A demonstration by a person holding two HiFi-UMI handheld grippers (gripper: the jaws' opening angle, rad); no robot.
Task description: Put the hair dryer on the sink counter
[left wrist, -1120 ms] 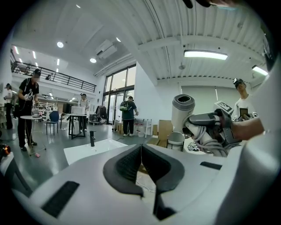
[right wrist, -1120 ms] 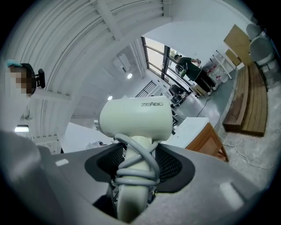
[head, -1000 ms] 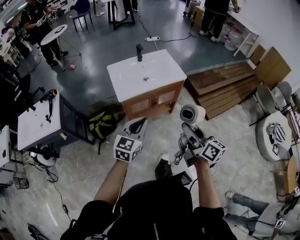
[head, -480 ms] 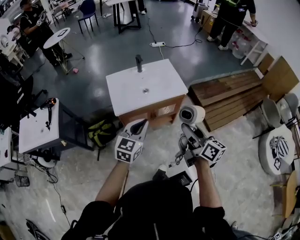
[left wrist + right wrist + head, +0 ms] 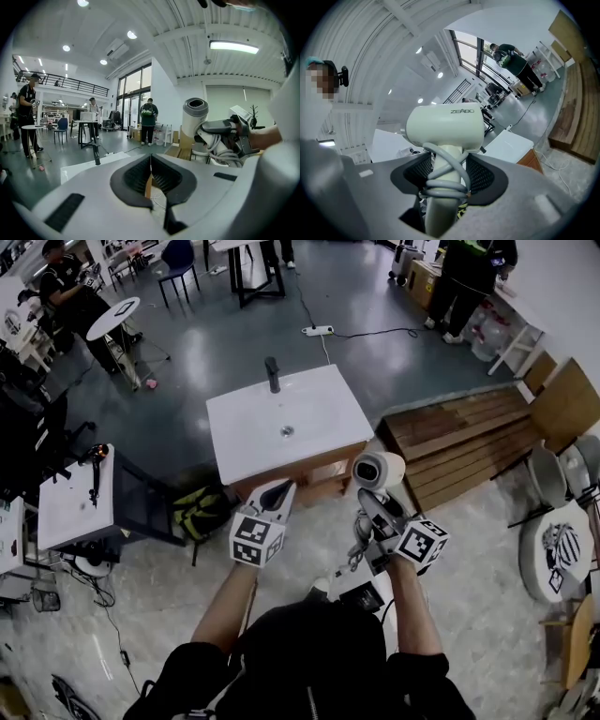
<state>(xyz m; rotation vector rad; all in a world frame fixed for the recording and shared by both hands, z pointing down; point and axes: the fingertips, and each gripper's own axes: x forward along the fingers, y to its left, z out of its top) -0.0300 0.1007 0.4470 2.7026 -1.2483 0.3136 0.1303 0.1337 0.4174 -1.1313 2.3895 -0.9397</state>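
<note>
A white hair dryer [image 5: 378, 470] with its grey cord wound round the handle stands upright in my right gripper [image 5: 369, 512]. In the right gripper view the jaws press on both sides of the hair dryer [image 5: 445, 126] handle. My left gripper [image 5: 274, 493] is beside it, shut and holding nothing; its pads meet in the left gripper view [image 5: 150, 159]. The white sink counter [image 5: 246, 427] with a black faucet [image 5: 272, 374] stands just ahead of both grippers on a wooden cabinet. It also shows as the sink counter [image 5: 511, 143] in the right gripper view.
A green and black backpack [image 5: 200, 507] lies on the floor left of the cabinet. A white side table [image 5: 70, 507] bearing a dark hair dryer stands at far left. Wooden pallets [image 5: 459, 432] lie to the right. People stand at the back of the room.
Both grippers have moved forward towards the sink counter, which now sits nearer in the head view. The right gripper's hold on the hair dryer is unchanged.
</note>
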